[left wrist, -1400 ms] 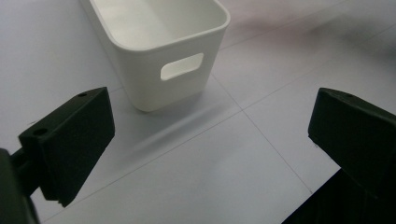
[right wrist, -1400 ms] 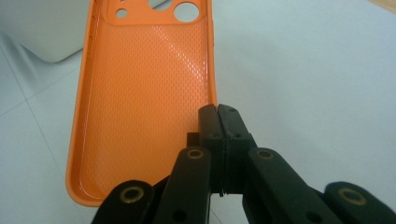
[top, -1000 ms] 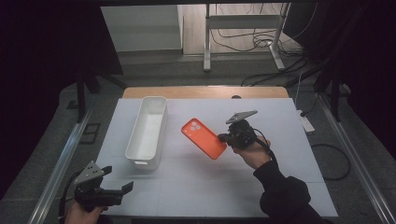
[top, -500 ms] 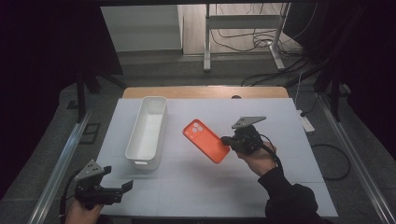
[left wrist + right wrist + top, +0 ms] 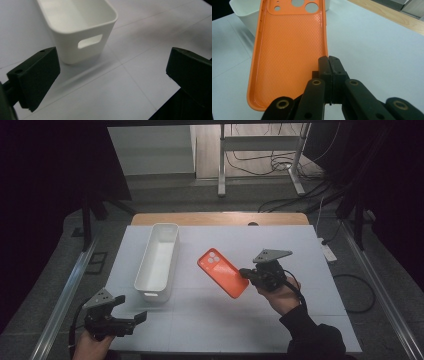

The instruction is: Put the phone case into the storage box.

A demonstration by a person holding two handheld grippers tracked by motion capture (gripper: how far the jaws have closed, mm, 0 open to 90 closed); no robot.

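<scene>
**Orange case pinched in my right claw, left claw spread by the bin**

My right claw [image 5: 246, 273] is clamped on the long edge of the orange, soft-looking plastic phone case [image 5: 223, 272], near its plain end. In the right gripper view my two black jaws are pressed together on that rim [image 5: 328, 65], and the case [image 5: 287, 50] stretches away from them with its dimpled inside facing up and its round camera cut-outs at the far end. From the high view I cannot tell whether the case lies on the table or is lifted off it.

The long white rectangular plastic bin [image 5: 158, 260] is my landmark. The case sits to the right of it, near but apart, slanted so that its camera end points toward the bin's far half. My right hand [image 5: 281, 295] is farther right of the bin, beyond the case.

My left claw [image 5: 131, 309] is near the bin's close end, a little to its left, above the white table [image 5: 210, 320]. Its jaws stand wide apart with nothing between them. In the left gripper view the bin's near end wall [image 5: 82, 46], with its slot handle, shows between them.
</scene>
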